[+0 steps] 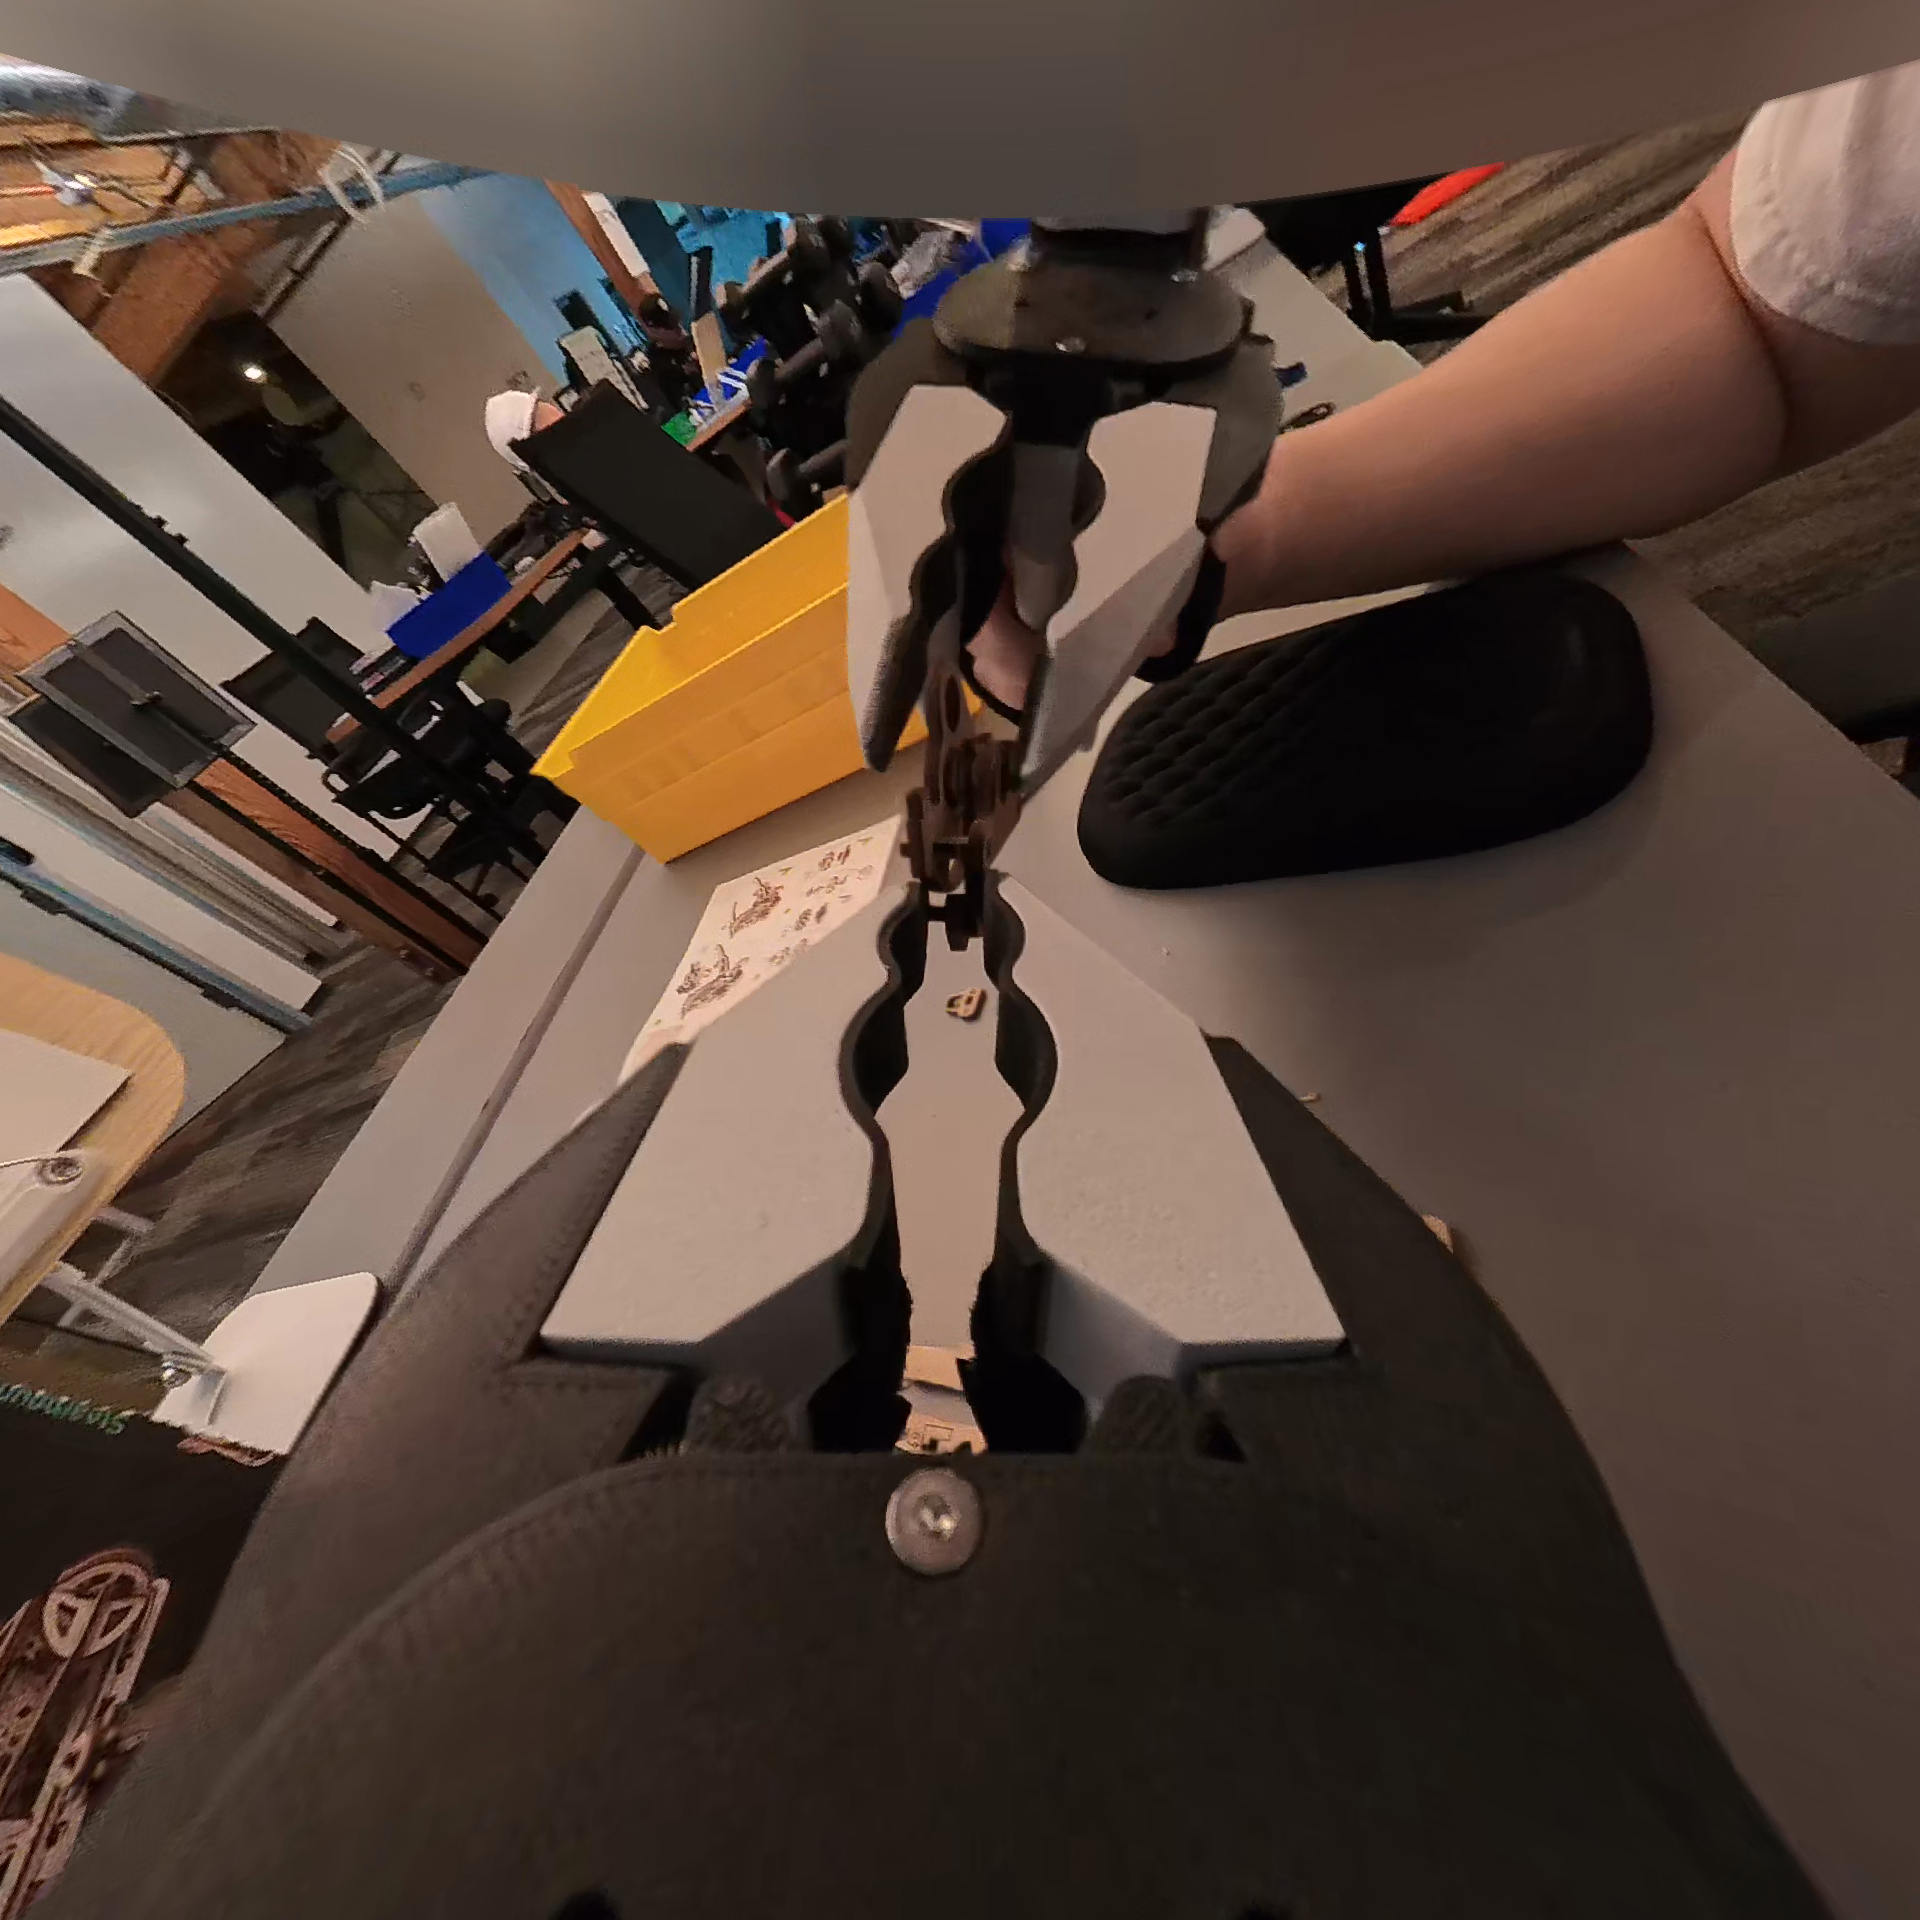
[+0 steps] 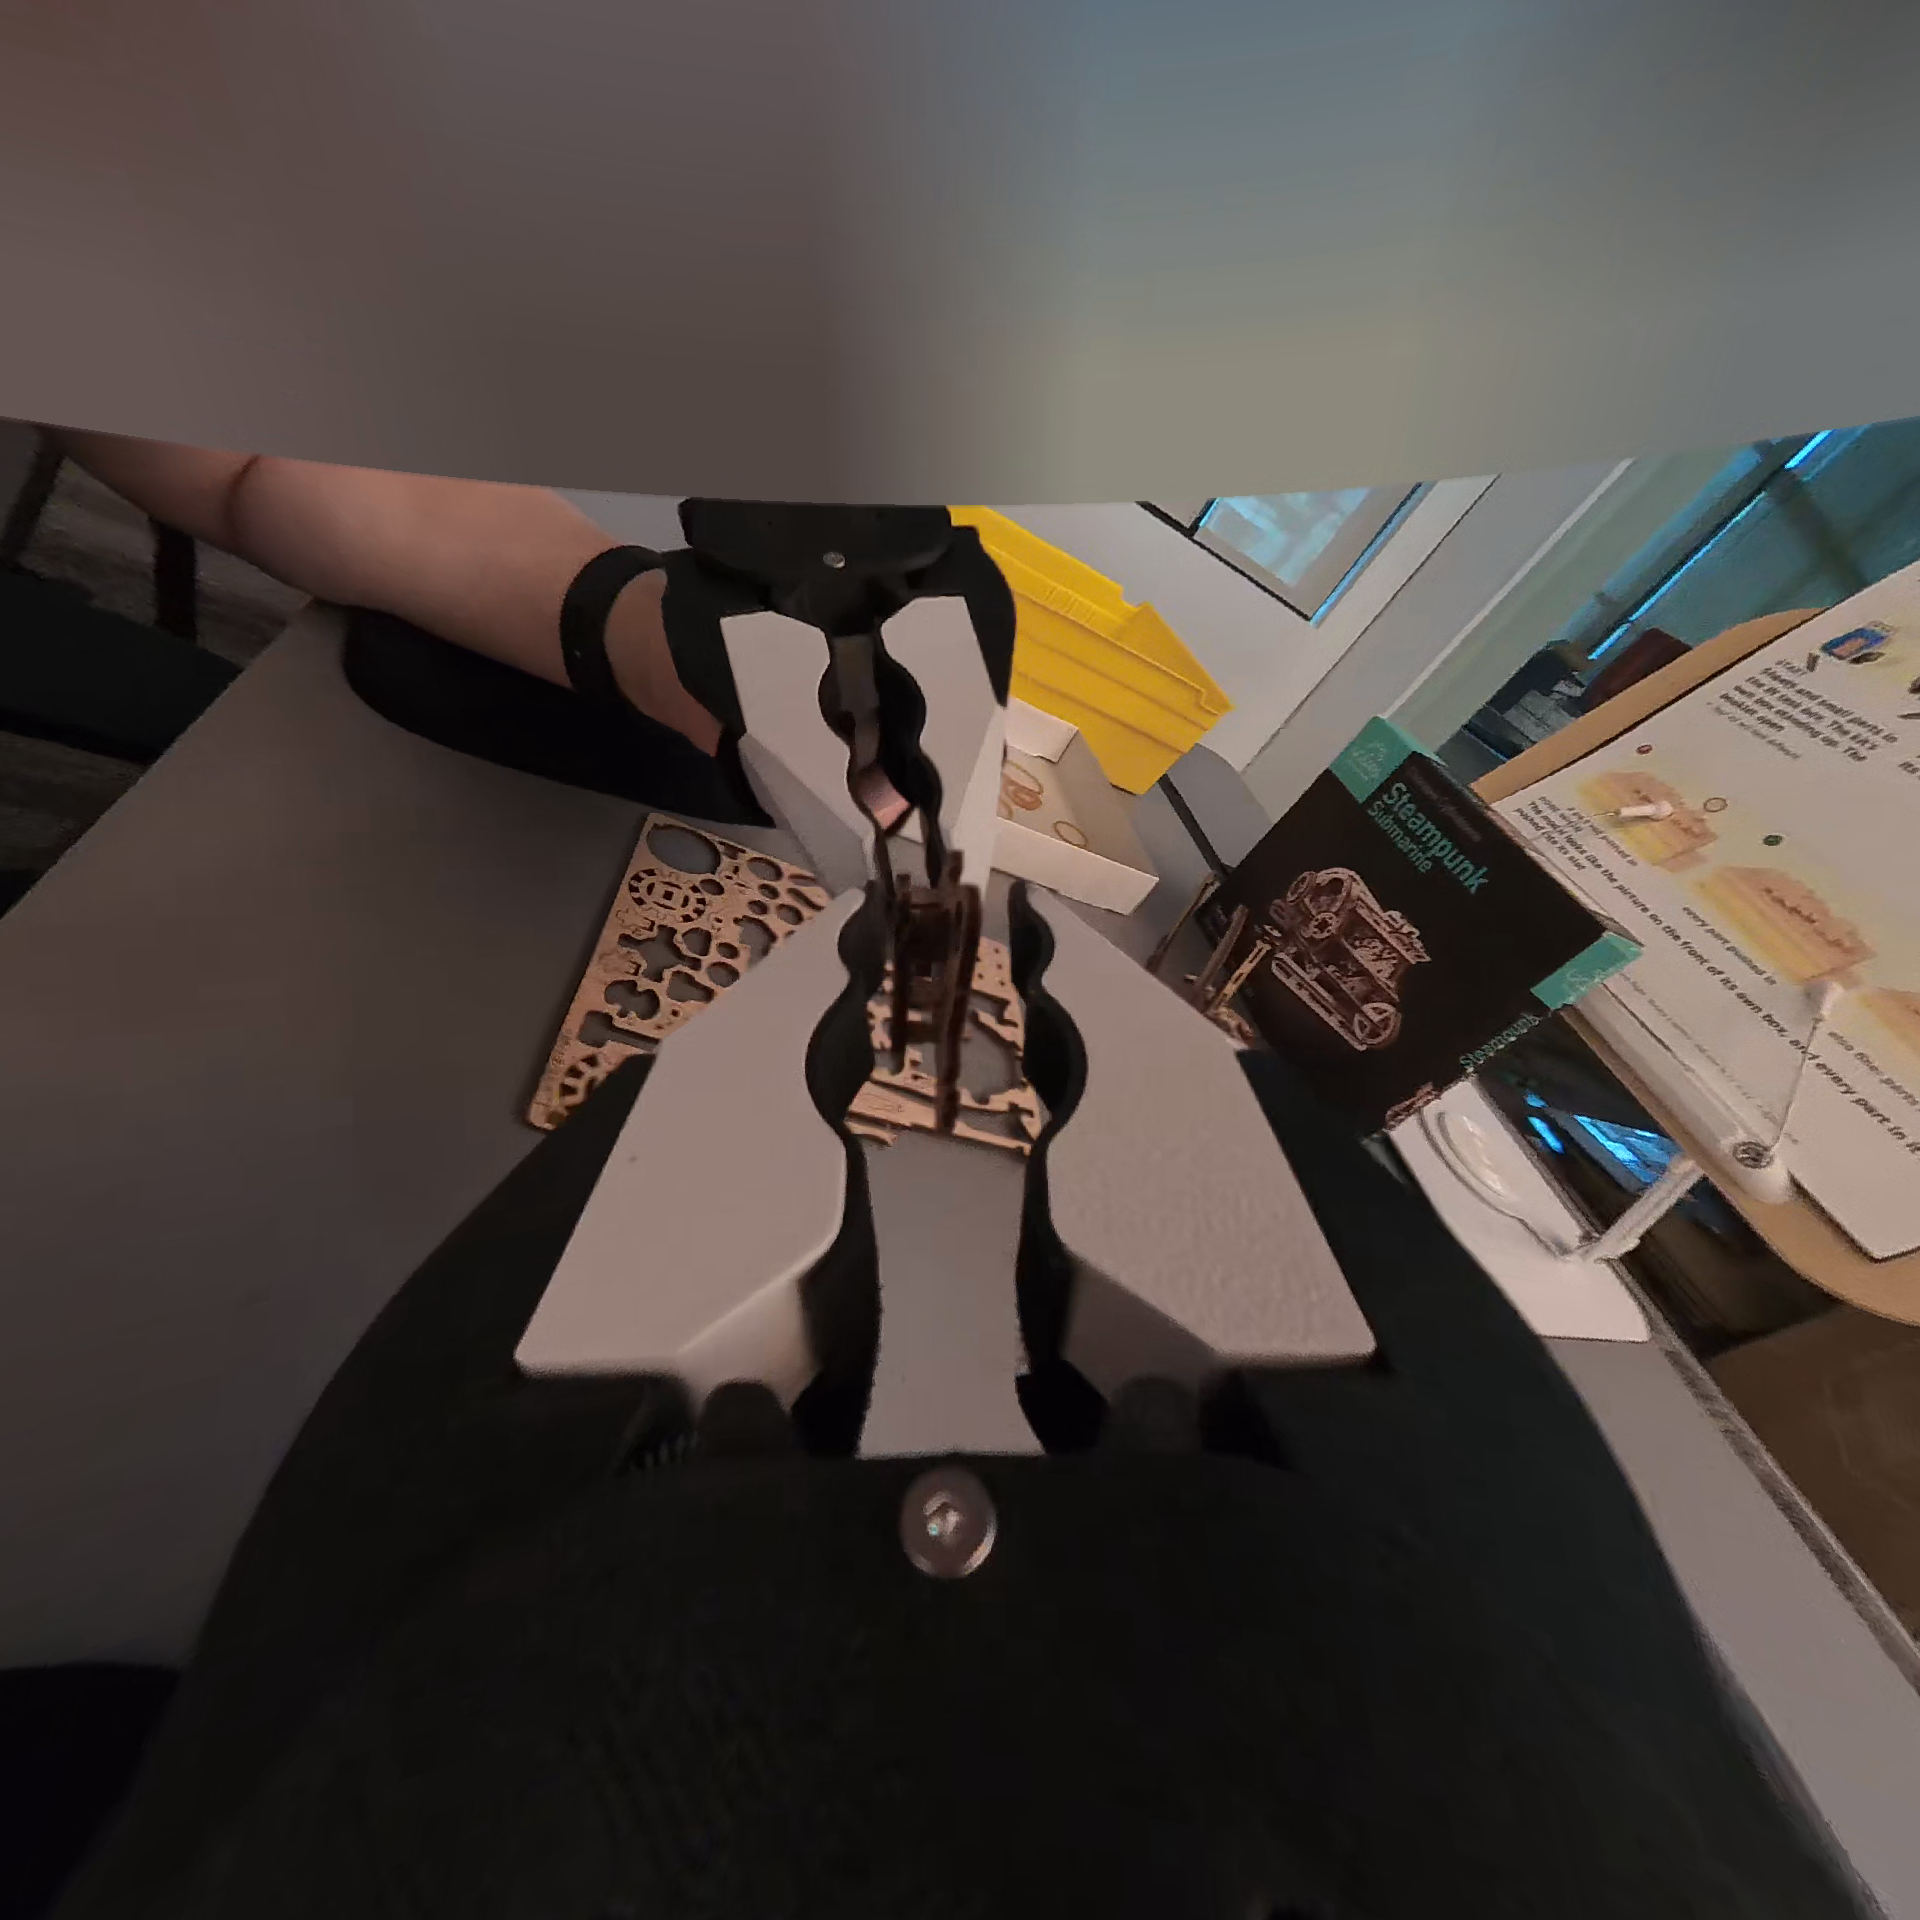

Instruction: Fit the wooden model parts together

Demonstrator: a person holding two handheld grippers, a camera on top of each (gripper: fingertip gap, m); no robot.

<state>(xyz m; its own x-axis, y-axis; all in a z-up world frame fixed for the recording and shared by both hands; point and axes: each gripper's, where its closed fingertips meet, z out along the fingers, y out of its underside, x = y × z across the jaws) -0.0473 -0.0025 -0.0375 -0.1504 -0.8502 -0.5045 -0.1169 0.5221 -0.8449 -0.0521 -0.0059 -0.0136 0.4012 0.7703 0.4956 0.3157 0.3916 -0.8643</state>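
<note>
A small dark wooden model assembly (image 1: 951, 831) hangs above the grey table (image 1: 1455, 1039) between both grippers, which meet tip to tip. My left gripper (image 1: 953, 902) is shut on the near end of the assembly. My right gripper (image 1: 961, 764) comes in from the far side, shut on a flat wooden part with holes at the other end. In the right wrist view the assembly (image 2: 925, 966) sits between my right gripper's tips (image 2: 940, 909), and the left gripper (image 2: 914, 842) pinches its far end. A small loose wooden piece (image 1: 964, 1003) lies on the table below.
A yellow bin (image 1: 727, 707), a printed instruction sheet (image 1: 779, 925) and a black padded rest (image 1: 1371, 727) lie beyond the grippers. A punched-out wooden sheet (image 2: 665, 935), a white tray (image 2: 1070, 831), the black kit box (image 2: 1392, 935) and an instruction board (image 2: 1714, 883) are near. My two grippers' fingertips are within a few centimetres of each other.
</note>
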